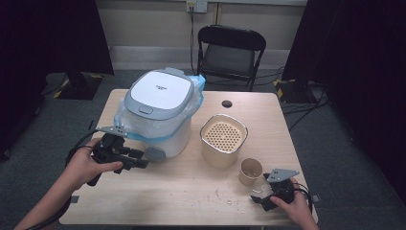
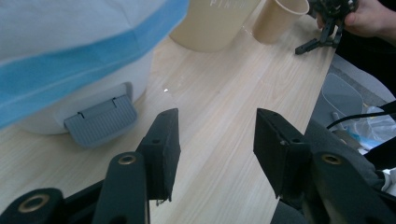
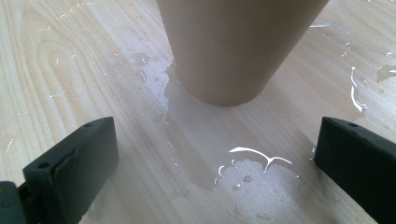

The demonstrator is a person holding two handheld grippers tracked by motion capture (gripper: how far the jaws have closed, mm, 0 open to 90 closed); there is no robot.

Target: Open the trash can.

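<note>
Right gripper (image 1: 266, 198) gapes wide, empty, apparently just short of the paper cup (image 3: 238, 46).

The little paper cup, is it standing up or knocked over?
Standing up. The paper cup sits on its base on the table, its open mouth facing up, with spilled water around it.

Tan paper cup (image 3: 240, 46) — upright on wet wood, just ahead of the wide-apart right jaws, centred between them, untouched.
</note>
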